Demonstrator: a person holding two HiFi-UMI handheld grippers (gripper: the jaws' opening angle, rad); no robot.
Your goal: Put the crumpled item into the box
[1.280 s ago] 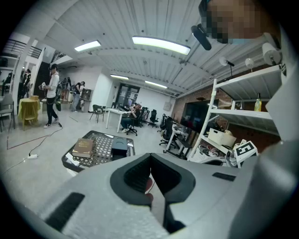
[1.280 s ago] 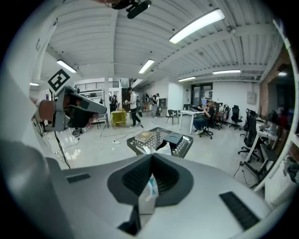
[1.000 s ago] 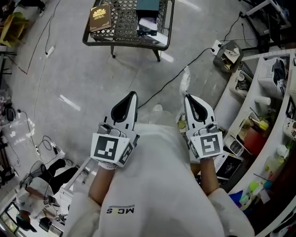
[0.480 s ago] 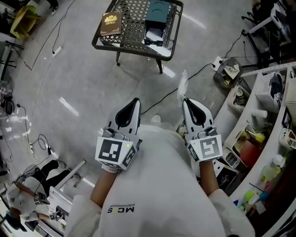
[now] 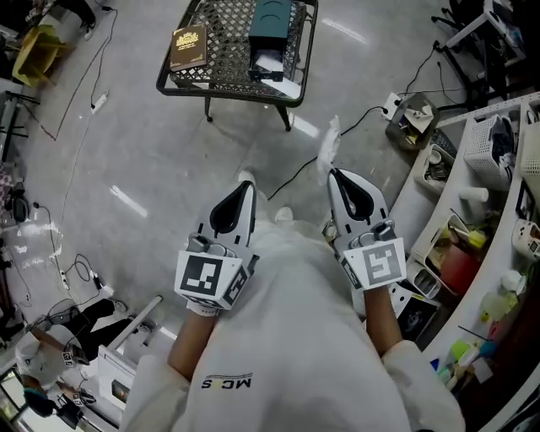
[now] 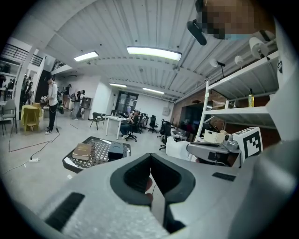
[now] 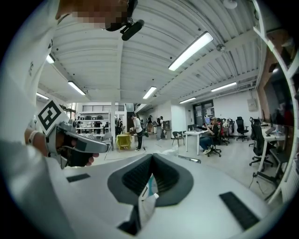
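Observation:
A white crumpled item (image 5: 327, 145) sticks out past the tip of my right gripper (image 5: 332, 173), whose jaws are shut on it. The right gripper view shows it pinched as a white and teal scrap (image 7: 148, 193). My left gripper (image 5: 245, 173) is held level beside it, shut with nothing in it. Ahead on the floor stands a low black mesh table (image 5: 228, 84). It carries a dark teal box (image 5: 270, 21) with a white flap at its near end, and a brown book (image 5: 187, 47). Table, box (image 6: 115, 150) and book (image 6: 82, 151) also show in the left gripper view.
Black cables cross the grey floor between me and the table. A power strip (image 5: 395, 84) and a small cluttered carton (image 5: 413, 114) lie at the right. White shelving (image 5: 472, 219) full of objects curves along the right side. Gear lies on the floor at the lower left (image 5: 51, 371).
The view has shifted over the floor and more of the mesh table shows now. Both grippers keep the same pose in front of me, the right one still holding the crumpled item.

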